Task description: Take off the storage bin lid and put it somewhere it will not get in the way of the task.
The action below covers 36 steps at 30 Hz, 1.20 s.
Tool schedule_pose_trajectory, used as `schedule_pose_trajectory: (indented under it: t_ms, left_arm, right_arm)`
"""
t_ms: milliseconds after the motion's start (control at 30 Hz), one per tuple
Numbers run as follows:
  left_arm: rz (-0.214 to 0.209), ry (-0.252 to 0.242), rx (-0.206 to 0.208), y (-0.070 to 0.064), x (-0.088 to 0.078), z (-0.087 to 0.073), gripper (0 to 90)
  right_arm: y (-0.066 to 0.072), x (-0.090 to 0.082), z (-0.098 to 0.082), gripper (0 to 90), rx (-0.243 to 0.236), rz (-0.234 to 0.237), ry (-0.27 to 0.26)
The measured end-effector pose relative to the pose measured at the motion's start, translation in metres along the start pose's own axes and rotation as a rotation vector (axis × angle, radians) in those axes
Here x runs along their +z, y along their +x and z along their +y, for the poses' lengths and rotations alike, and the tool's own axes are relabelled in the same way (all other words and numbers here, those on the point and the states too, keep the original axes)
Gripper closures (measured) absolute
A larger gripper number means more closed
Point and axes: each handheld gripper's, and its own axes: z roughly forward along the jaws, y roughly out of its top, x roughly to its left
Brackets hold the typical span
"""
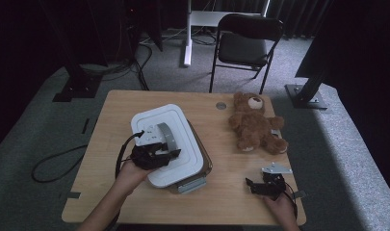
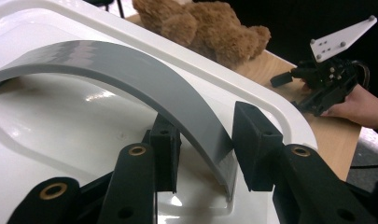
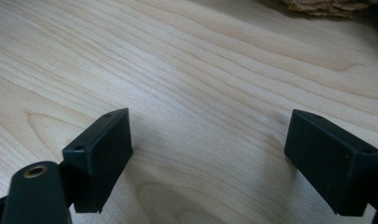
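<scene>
A white rounded lid with a grey arched handle lies over a box left of the table's middle, its near end raised a little. My left gripper is shut on the near end of that handle. In the left gripper view the grey handle runs between the two pads of my left gripper above the white lid. My right gripper rests at the table's near right edge, open. In the right gripper view it stands wide over bare wood.
A brown teddy bear lies on the wooden table at the far right, also seen in the left gripper view. A round grommet sits near the far edge. A black chair stands behind the table.
</scene>
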Motion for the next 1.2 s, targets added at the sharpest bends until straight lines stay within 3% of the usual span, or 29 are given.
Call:
schedule_pose_trajectory:
  t_ms: [167,500,1033,1200]
  left_arm:
    - [0.037,0.001,0.011,0.004,-0.015,-0.003,63.6]
    - [0.064,-0.006,0.009,0.012,-0.041,-0.015,63.7]
    - [0.129,0.005,-0.046,0.040,-0.084,-0.057,63.7]
    - [0.135,0.010,-0.085,0.052,-0.095,-0.080,63.6]
  right_arm:
    - [0.000,0.000,0.000,14.1,0.000,0.000,0.000]
    - [0.000,0.000,0.000,14.1,0.000,0.000,0.000]
    - [0.000,0.000,0.000,14.2,0.007,-0.006,0.001]
    - [0.000,0.000,0.000,14.2,0.008,-0.007,0.000]
